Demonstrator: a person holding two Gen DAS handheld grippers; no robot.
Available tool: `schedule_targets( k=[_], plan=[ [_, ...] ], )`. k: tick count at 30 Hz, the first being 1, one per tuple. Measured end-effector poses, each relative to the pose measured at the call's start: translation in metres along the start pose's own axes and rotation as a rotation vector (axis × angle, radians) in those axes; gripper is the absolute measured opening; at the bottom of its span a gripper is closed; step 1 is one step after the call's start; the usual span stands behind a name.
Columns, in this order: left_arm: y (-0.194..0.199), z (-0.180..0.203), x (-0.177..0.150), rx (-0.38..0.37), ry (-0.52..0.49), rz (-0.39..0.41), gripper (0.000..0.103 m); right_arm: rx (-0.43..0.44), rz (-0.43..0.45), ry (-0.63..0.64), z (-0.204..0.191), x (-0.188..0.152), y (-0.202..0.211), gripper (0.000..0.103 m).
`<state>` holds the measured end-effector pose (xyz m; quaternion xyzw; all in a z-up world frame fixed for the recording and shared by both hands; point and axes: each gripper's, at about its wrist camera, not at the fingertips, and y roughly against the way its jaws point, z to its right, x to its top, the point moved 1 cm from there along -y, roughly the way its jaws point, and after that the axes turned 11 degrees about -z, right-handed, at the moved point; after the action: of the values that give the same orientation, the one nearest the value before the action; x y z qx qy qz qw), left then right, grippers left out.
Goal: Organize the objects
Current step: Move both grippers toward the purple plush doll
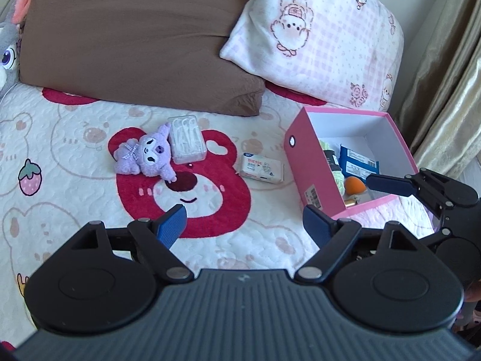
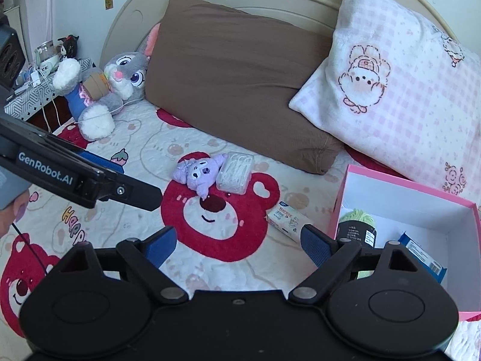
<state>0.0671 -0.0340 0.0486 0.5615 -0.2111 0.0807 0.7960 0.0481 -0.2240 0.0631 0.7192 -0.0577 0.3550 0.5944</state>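
A purple plush toy (image 1: 147,153) (image 2: 201,174) lies on the bedspread's red bear face, touching a clear box of floss picks (image 1: 188,143) (image 2: 234,173). A white tissue pack (image 1: 262,168) (image 2: 287,219) lies between them and an open pink box (image 1: 312,162) (image 2: 405,204). The box holds green yarn (image 2: 357,216), a blue packet (image 1: 357,159) and an orange sponge (image 1: 353,185). My left gripper (image 1: 245,215) is open and empty over the bear print. My right gripper (image 2: 239,237) is open and empty near the box's left wall; one of its fingers (image 1: 390,184) reaches over the box.
A brown pillow (image 1: 135,39) and a pink checked pillow (image 1: 315,39) lean at the bed's head. A grey rabbit plush (image 2: 120,81) sits at the far left beside a cluttered bedside table (image 2: 36,90). A curtain (image 1: 445,75) hangs right of the box.
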Motion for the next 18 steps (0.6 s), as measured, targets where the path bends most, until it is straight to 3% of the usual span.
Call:
schedule_targets(
  k=[5,10,15,18],
  plan=[
    [-0.01,-0.032,0.01,0.015,0.041,0.026,0.084,0.07,0.039,0.02,-0.013,0.015,-0.023,0.092],
    [-0.023,-0.064,0.019,0.021,0.079,0.043,0.084,0.056,0.132,0.064,-0.029,0.024,-0.038,0.092],
    [-0.043,-0.097,0.027,0.011,0.11,0.048,0.084,0.117,0.127,0.017,-0.034,0.037,-0.065,0.092],
    [-0.059,-0.115,0.032,0.003,0.121,0.048,0.084,0.107,0.116,-0.003,-0.039,0.044,-0.087,0.092]
  ],
)
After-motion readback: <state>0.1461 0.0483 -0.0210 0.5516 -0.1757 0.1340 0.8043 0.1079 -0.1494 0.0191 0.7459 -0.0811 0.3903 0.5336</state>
